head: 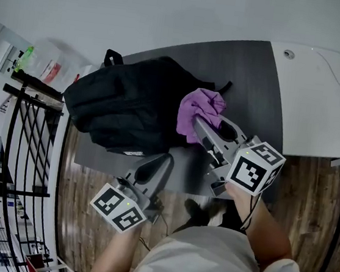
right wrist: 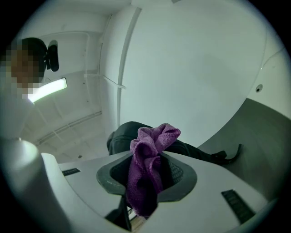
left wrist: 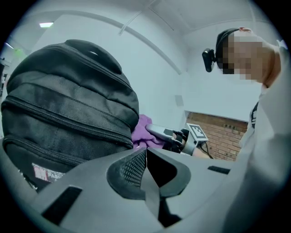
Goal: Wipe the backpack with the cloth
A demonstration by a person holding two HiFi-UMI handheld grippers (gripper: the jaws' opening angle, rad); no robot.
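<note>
Dark grey tabletop abutting white tabletop; brown wood-plank floor; black metal railing at left; white wall; red-brick wall panel; lit ceiling strip.

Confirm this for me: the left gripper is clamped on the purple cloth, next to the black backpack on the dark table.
Wrong gripper. The right gripper is clamped on the purple cloth, next to the black backpack on the dark table; the right gripper view shows the cloth pinched between its jaws. The left gripper is shut on nothing.
</note>
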